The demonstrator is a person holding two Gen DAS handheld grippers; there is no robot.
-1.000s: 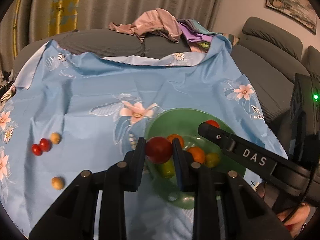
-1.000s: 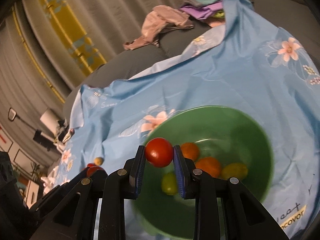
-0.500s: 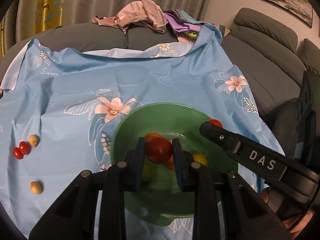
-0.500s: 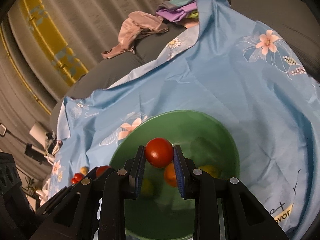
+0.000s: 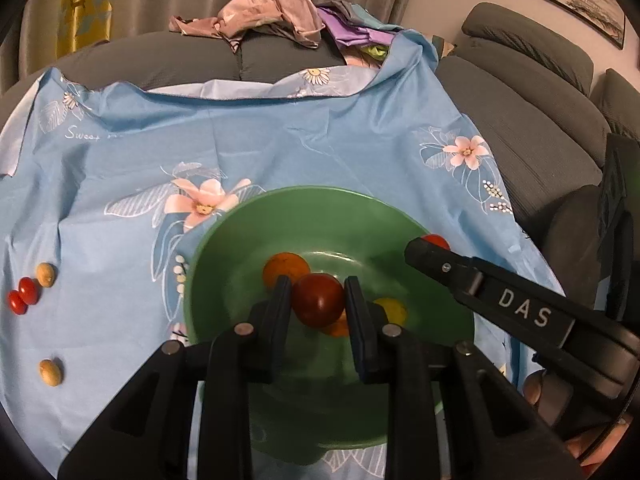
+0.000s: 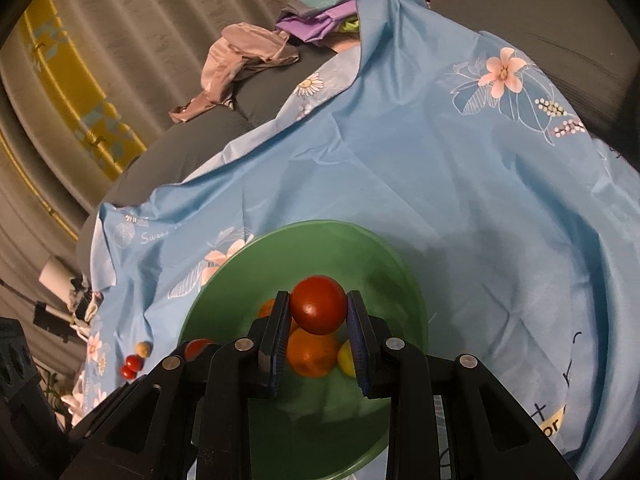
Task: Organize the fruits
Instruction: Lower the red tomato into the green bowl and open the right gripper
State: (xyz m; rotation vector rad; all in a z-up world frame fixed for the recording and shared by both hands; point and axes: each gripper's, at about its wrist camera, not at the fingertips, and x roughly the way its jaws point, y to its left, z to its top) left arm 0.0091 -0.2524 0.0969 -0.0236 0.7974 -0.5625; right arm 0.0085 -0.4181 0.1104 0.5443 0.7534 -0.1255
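The left gripper [image 5: 318,306] is clamping a red tomato [image 5: 319,300] between its pads and is holding it over the inside of the green bowl [image 5: 224,248]. The right gripper [image 6: 318,314] is likewise clamping a second red tomato [image 6: 318,304] and is hanging over the same bowl from the right side. Inside the bowl an orange fruit [image 6: 313,352] and a yellow fruit [image 5: 392,310] are lying near the middle. The bowl is resting on a blue floral cloth [image 5: 280,140] that is covering a grey sofa [image 5: 520,120]. On the cloth, well to the left of the bowl, two small red fruits [image 5: 23,296] are touching, with one tan fruit [image 5: 45,274] just beside them and another tan fruit [image 5: 50,372] lying nearer. Crumpled clothes [image 5: 264,12] are sitting on the far sofa edge.
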